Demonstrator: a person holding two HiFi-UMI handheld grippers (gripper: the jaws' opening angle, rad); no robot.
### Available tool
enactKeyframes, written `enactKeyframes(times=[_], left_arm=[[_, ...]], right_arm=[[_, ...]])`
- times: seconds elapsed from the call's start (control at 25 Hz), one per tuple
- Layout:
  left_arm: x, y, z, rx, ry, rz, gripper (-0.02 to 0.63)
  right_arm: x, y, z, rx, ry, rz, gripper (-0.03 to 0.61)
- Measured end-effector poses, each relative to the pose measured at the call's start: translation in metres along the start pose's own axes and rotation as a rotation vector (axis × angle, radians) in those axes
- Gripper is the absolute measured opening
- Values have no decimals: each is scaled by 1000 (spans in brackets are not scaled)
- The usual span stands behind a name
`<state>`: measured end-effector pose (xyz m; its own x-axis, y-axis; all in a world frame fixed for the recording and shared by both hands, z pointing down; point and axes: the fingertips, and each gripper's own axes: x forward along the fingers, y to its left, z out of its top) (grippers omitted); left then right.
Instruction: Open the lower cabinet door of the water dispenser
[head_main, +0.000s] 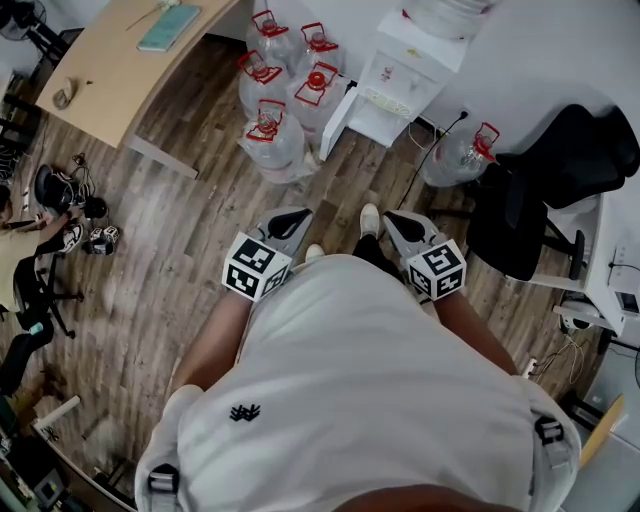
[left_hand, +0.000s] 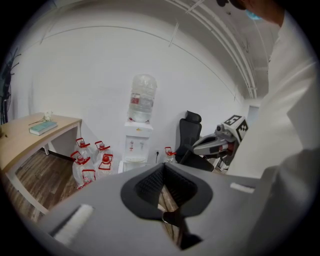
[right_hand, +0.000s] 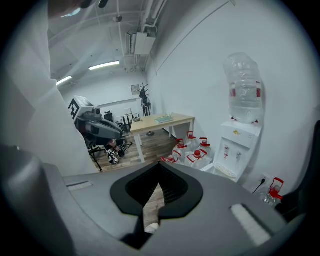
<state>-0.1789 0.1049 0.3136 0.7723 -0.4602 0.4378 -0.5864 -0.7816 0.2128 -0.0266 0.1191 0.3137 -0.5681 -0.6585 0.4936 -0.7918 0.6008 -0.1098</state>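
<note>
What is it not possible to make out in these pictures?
- Water dispenser lower cabinet: hidden behind the left gripper and right gripper bodies in their views.
- Bottle top: head view, cut by the upper edge.
- Cabinet handle: head view, too small.

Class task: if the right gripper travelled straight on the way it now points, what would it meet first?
Most likely the wooden floor just short of the water jugs; nothing stands nearer. Depth is unclear, so possibly the jugs themselves.
</note>
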Motion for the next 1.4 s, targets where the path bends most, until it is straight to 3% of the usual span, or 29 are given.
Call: enactKeyframes(times=[1.4], left_arm=[[-27,21,-2,-25,-26,85,55]], right_arm=[[16,16,17,-70,16,65,2]])
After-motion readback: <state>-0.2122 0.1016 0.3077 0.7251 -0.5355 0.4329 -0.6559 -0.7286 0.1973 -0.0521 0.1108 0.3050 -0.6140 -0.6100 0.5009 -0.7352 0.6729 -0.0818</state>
